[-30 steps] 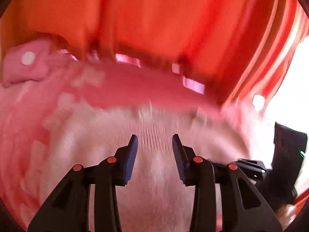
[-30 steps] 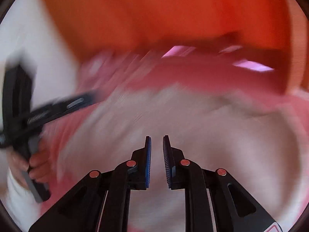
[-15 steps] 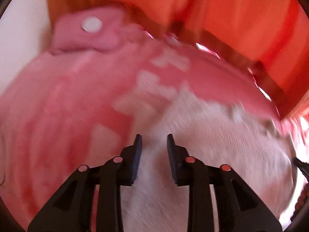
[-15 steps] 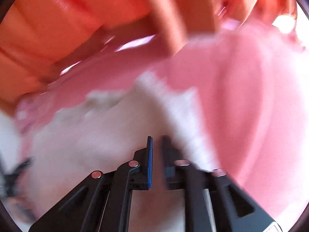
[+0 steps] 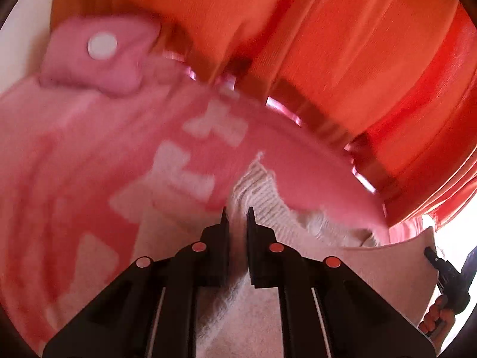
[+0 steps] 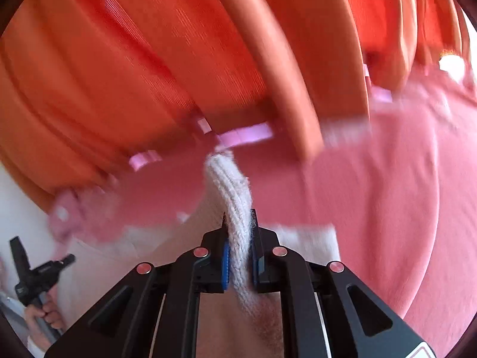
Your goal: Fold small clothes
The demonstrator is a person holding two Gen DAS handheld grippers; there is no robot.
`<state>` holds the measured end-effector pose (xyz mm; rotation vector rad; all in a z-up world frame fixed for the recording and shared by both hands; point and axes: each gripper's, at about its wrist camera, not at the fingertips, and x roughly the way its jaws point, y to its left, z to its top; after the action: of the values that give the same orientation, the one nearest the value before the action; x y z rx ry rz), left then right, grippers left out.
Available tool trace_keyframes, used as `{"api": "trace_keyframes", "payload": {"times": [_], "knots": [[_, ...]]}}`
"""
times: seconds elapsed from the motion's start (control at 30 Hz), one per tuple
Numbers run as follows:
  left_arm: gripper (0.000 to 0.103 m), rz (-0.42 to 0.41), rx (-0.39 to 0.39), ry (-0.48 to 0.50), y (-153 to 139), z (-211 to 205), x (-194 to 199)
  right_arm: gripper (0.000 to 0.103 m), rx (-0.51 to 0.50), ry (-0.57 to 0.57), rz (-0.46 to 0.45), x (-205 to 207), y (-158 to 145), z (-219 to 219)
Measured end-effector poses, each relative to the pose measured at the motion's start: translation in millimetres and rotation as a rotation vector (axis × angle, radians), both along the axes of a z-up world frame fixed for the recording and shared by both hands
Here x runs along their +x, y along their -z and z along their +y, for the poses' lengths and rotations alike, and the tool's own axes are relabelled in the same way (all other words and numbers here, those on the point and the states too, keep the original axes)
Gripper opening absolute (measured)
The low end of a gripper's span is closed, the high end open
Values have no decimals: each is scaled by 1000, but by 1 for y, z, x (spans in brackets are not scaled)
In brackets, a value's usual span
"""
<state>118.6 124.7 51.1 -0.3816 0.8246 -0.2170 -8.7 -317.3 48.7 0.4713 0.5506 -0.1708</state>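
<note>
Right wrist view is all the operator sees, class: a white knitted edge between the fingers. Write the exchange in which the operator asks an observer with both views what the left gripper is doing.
Operator: Is the left gripper holding anything?
Observer: Yes. The left gripper is shut on the white knitted garment, nipping a ribbed edge like the right gripper does.
Operator: What lies past its fingers?
Observer: A pink blanket with pale block shapes on it, which your view shows only as plain pink.
Operator: Anything else on that blanket?
Observer: A small pink cloth piece with a white round spot lies at its far left, in front of the orange curtain.
</note>
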Motion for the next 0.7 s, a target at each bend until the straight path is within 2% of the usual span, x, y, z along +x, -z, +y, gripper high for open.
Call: {"api": "trace_keyframes", "payload": {"times": [0.1, 0.13, 0.2, 0.23, 0.3, 0.37, 0.4, 0.43, 0.47, 0.53, 0.6, 0.63, 0.7], "knots": [[9, 91, 61, -25, 28, 3, 15, 9, 41, 69, 233, 24, 53, -23], [9, 151, 55, -42, 46, 5, 20, 9, 72, 67, 266, 28, 67, -29], [9, 146, 48, -48, 45, 5, 19, 8, 64, 65, 232, 23, 54, -28], [9, 115, 67, -38, 35, 3, 16, 9, 57, 62, 206, 18, 43, -26], [11, 83, 90, -33, 24, 0, 12, 14, 47, 62, 163, 9, 23, -21], [15, 87, 123, -72, 18, 0, 5, 18, -38, 116, 101, -8, 0, -8], [16, 58, 150, -103, 8, -2, -5, 20, -79, 113, 75, -13, -8, 2], [22, 15, 175, -113, -3, -6, -16, 22, -106, 82, 51, -17, -14, 14], [40, -30, 195, -109, -14, -12, -27, 26, -111, 23, 32, -17, -18, 30], [64, -124, 201, -61, -31, -29, -52, 25, -67, -205, 38, -14, -13, 76], [65, -142, 156, 91, -31, -54, -68, 25, -21, -455, 117, -6, 5, 127], [66, -98, 151, 196, -21, -72, -73, 25, -36, -558, 173, -3, 16, 154], [63, -3, 239, 282, 6, -96, -75, 18, -139, -659, 282, -2, 37, 190]]}}
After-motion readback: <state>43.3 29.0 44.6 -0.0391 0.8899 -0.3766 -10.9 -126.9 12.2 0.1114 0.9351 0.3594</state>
